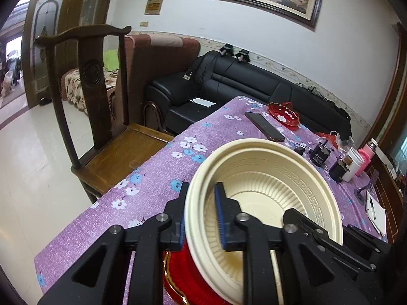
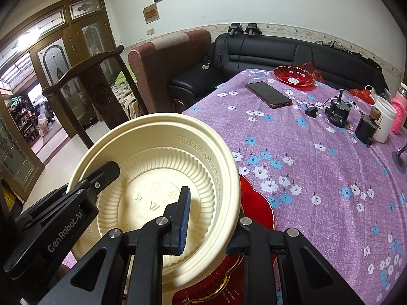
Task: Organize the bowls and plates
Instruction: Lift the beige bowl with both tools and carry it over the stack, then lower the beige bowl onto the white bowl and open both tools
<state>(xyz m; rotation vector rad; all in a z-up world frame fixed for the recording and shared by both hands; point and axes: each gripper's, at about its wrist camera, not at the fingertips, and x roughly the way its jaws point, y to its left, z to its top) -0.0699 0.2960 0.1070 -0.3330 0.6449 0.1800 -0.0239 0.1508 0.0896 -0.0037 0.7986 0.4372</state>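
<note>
A cream plastic bowl (image 1: 267, 185) with a key-pattern rim is gripped by both grippers. My left gripper (image 1: 201, 216) is shut on its left rim, one finger inside, one outside. My right gripper (image 2: 206, 223) is shut on the bowl's (image 2: 157, 157) right rim; the left gripper's finger shows at the far side of the bowl. The bowl is held tilted just above a red plate with a gold edge (image 1: 178, 277), also in the right wrist view (image 2: 257, 203). A second red dish (image 1: 283, 113) sits at the table's far end (image 2: 292, 75).
The table has a purple flowered cloth (image 2: 318, 178). On it lie a phone (image 2: 268, 94), two small black devices (image 2: 337, 113), a white cup (image 2: 385, 119), a pink bottle (image 2: 399, 111). A wooden chair (image 1: 101, 117) stands at the table's left edge, a black sofa (image 1: 254, 81) behind.
</note>
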